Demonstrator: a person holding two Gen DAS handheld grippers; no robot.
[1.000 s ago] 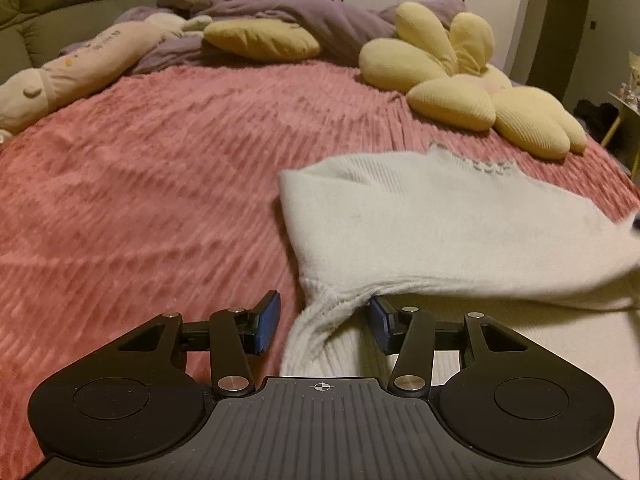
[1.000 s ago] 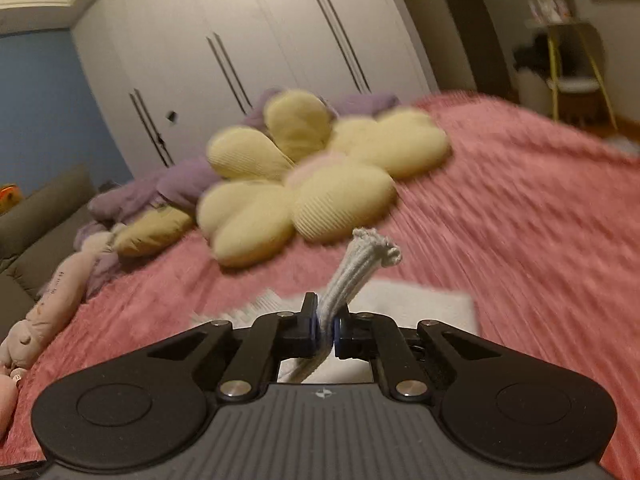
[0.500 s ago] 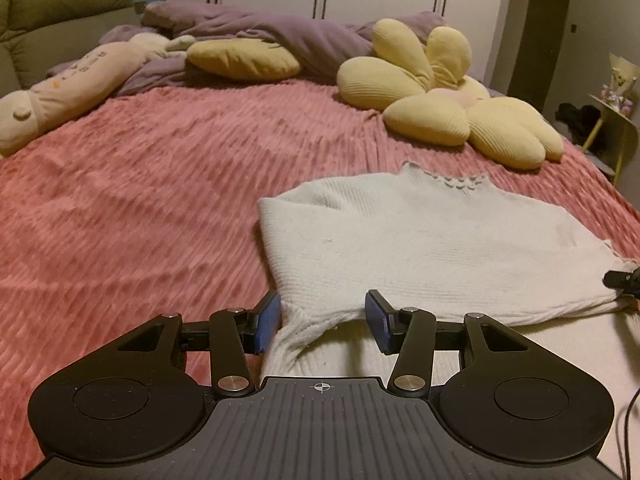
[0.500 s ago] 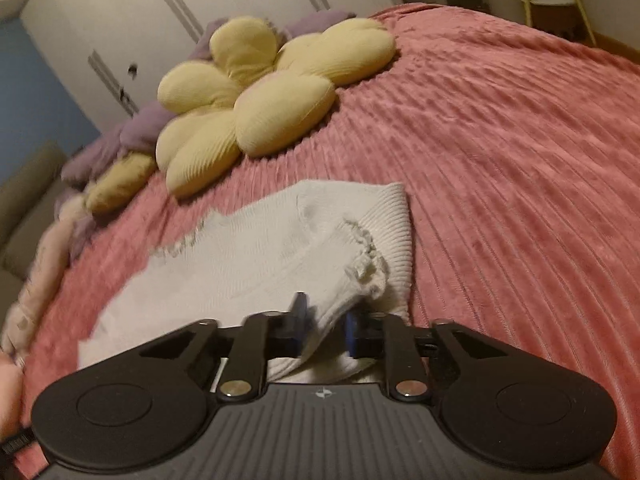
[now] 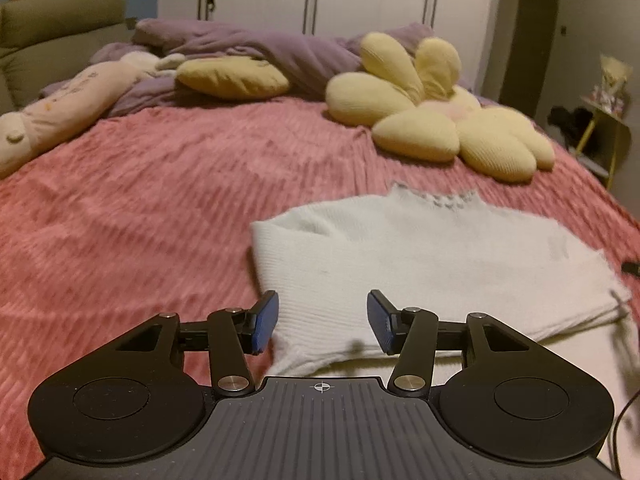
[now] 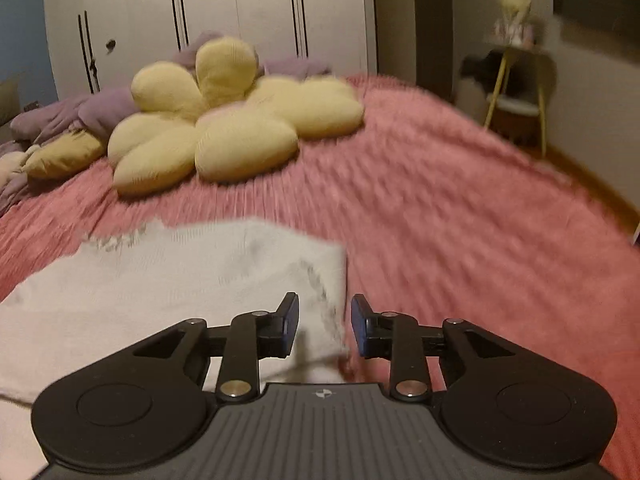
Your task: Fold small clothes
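The right gripper [image 6: 324, 326] has just been opening; its jaws stand parted with the white knit sweater's [image 6: 180, 276] folded sleeve edge loose between them, no pad pressing. The left gripper [image 5: 322, 322] is spread too, straddling the sweater's near corner at lower centre. The ribbed, soft garment lies flat, long axis left to right, on the ridged pink bedspread [image 5: 140, 200].
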